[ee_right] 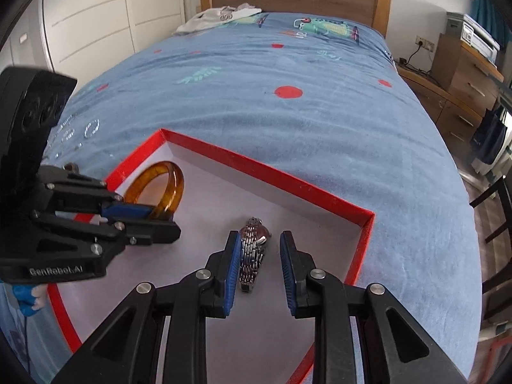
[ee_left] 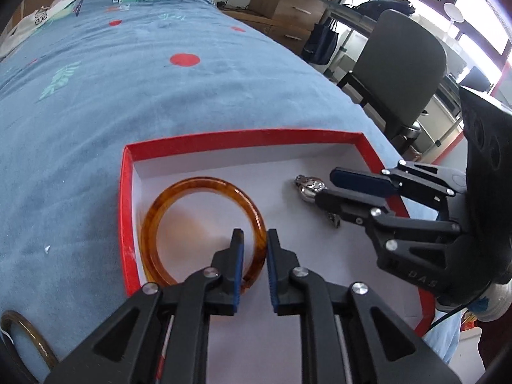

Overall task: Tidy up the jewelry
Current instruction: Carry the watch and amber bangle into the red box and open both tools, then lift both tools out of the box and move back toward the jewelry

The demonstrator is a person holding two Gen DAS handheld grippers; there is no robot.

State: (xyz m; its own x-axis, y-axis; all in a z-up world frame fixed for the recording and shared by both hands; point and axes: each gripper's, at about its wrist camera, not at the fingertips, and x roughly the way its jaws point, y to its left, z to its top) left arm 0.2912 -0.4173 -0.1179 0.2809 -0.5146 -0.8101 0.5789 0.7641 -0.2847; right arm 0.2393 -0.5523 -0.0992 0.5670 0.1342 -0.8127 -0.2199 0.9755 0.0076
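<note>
A red-rimmed box (ee_left: 128, 211) with a white floor lies on the blue bed. An amber bangle (ee_left: 179, 192) stands tilted in its left part. My left gripper (ee_left: 255, 240) straddles the bangle's near rim; the jaws stand a little apart and the rim passes between them. A silver metal watch (ee_right: 252, 252) lies on the box floor. My right gripper (ee_right: 260, 246) is open around the watch, with gaps at both pads. In the right wrist view the left gripper (ee_right: 150, 220) holds the bangle (ee_right: 169, 185) up at an angle. The right gripper (ee_left: 323, 188) also shows by the watch (ee_left: 308, 187).
A second amber bangle (ee_left: 25, 336) lies on the bedspread (ee_left: 160, 96) at the lower left. White clothing (ee_right: 220, 16) lies near the wooden headboard. A grey chair (ee_left: 403, 64) and wooden drawers (ee_right: 464, 73) stand beside the bed.
</note>
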